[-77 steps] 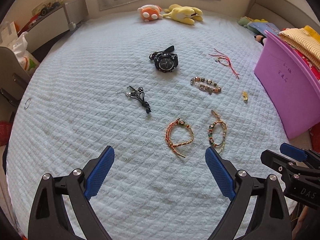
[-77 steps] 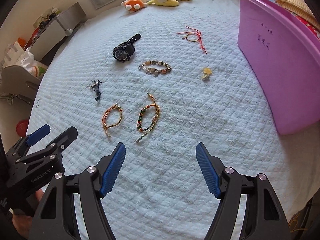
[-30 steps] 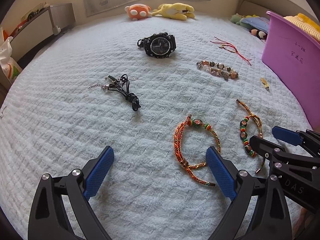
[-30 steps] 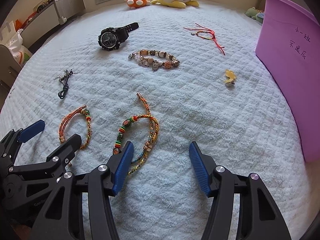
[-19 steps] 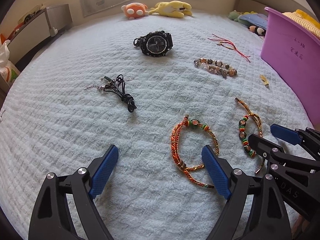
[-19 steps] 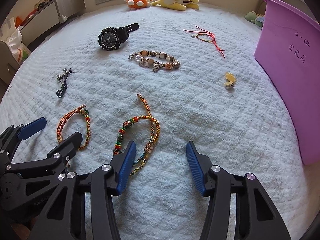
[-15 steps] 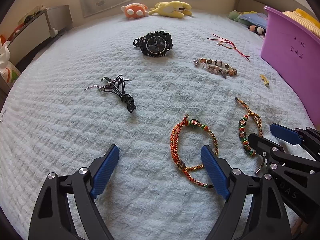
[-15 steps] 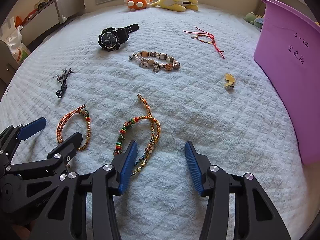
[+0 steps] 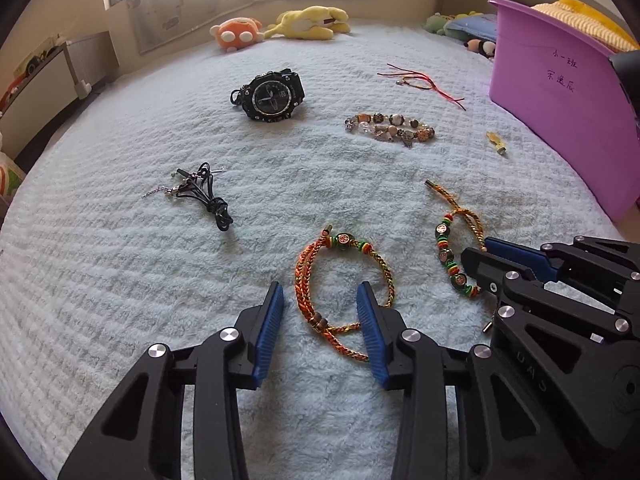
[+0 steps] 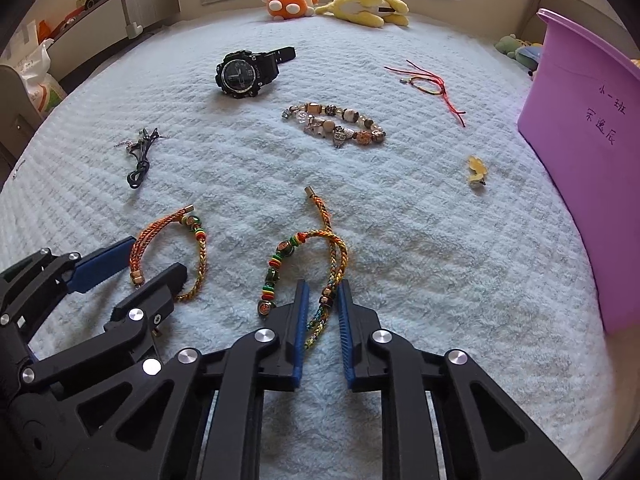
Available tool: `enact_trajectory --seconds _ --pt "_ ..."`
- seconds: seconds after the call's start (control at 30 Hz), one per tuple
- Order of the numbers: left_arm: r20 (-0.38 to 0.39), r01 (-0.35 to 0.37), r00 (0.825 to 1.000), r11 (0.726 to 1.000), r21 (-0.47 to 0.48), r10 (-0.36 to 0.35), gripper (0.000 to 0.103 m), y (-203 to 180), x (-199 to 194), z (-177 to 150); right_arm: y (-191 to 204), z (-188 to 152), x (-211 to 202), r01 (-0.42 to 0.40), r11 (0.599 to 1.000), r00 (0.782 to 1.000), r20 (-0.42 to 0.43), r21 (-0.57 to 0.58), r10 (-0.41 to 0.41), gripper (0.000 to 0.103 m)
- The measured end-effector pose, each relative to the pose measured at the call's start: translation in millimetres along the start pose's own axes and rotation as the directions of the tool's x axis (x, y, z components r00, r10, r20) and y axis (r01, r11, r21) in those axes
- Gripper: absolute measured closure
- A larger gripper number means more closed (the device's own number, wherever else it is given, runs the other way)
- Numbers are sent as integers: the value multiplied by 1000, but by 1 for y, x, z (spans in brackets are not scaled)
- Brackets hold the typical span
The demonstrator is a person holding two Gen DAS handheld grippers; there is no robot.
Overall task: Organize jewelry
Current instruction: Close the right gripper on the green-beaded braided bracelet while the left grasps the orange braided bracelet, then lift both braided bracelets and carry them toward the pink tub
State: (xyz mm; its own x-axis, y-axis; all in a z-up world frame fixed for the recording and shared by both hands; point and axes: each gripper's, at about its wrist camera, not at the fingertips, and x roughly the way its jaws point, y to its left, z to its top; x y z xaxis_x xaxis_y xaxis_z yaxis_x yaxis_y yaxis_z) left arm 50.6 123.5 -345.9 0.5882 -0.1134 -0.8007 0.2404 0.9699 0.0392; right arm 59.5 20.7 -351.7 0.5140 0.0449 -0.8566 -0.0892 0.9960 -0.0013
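Seven pieces of jewelry lie spread over a bed covered by a pale blue quilted blanket (image 9: 120, 280), in a bedroom with beige walls and a low shelf unit (image 10: 116, 20) at the left. One black sport watch (image 9: 272, 96) sits toward the far side. Two braided cord bracelets lie nearest the cameras: an orange braided bracelet (image 9: 340, 280) and a green-beaded braided bracelet (image 10: 308, 264) just to its right. One beaded charm bracelet (image 9: 390, 128) lies in the middle, one red string bracelet (image 9: 420, 82) beyond it, one black cord necklace (image 9: 200, 196) to the left, and one small yellow charm (image 10: 476, 170) near the purple plastic bin (image 10: 592, 160) at the right edge. Handwritten characters mark the bin's side. Two plush toys rest at the head of the bed, an orange plush (image 10: 290, 2) and a yellow plush (image 10: 366, 6).

Both grippers are low over the blanket. The left gripper (image 9: 320, 316) has its blue-padded fingers moderately apart, straddling the near loop of the orange braided bracelet without closing on it. The right gripper (image 10: 322, 314) has its fingers drawn narrow on either side of the tail of the green-beaded braided bracelet; whether the pads actually touch the cord cannot be told.
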Motion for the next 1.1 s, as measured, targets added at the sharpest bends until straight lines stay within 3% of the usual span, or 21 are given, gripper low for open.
enact_trajectory --seconds 0.07,0.17,0.6,1.1 --pt "-5 15 1000 1000 -6 -15 72 2 -1 1 -1 1 -1 -16 1000 1000 -4 14 16 96" --pt "-16 22 1000 1000 -6 -22 94 2 -3 1 -3 2 -4 -27 999 1000 -2 26 27 97" --pt "-53 51 997 998 -39 -53 97 9 -25 5 -14 -1 -34 -48 997 999 -4 60 48 97" --pt "-96 83 992 996 9 -82 97 10 -98 34 -24 -2 -111 -43 995 996 -76 94 51 97"
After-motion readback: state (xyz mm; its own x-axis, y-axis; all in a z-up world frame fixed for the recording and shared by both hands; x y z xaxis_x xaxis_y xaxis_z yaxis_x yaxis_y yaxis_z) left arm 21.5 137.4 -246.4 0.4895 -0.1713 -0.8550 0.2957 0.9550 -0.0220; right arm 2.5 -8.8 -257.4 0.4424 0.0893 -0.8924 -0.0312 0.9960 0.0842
